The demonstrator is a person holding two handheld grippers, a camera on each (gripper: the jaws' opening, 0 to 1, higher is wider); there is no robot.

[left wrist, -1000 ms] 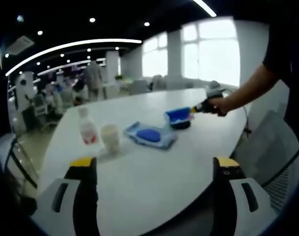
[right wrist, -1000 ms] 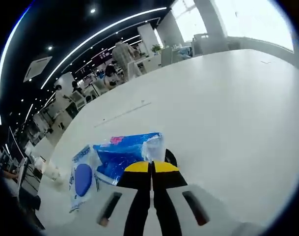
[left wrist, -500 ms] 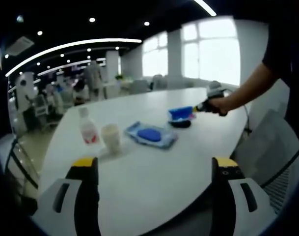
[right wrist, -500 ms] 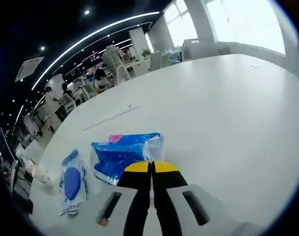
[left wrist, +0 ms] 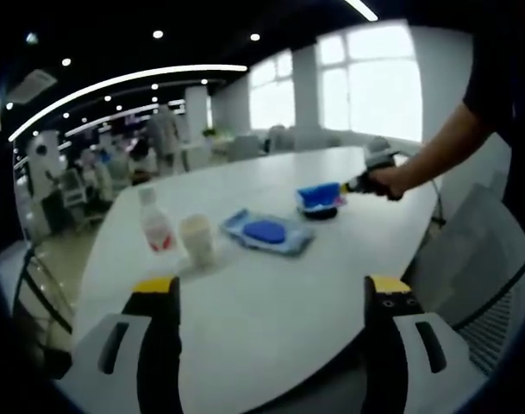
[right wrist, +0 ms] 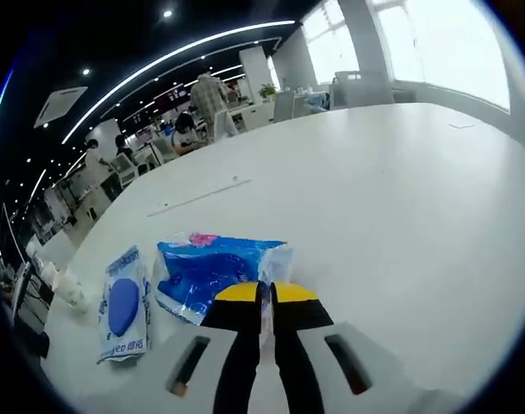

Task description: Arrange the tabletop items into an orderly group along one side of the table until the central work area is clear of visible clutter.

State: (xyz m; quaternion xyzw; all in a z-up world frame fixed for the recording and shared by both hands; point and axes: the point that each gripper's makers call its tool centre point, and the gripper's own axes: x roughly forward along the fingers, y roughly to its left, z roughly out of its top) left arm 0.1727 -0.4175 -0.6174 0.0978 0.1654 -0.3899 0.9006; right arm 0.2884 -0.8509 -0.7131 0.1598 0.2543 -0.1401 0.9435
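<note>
My right gripper is shut on the near edge of a blue plastic packet, which lies low over the white table. In the left gripper view the same packet hangs from the right gripper, with a hand behind it. A flat wipes pack with a blue oval lid lies left of the packet, also seen as the wipes pack. Further left stand a pale cup and a small bottle with a red label. My left gripper is open above the near table edge.
The white table is long and rounded, with its edge close under my left gripper. A mesh chair stands at the right. Desks, chairs and people are far behind the table.
The right gripper has drawn the blue packet away from the wipes pack, so a gap now shows between them. The left gripper stays open, and its view has shifted only slightly.
</note>
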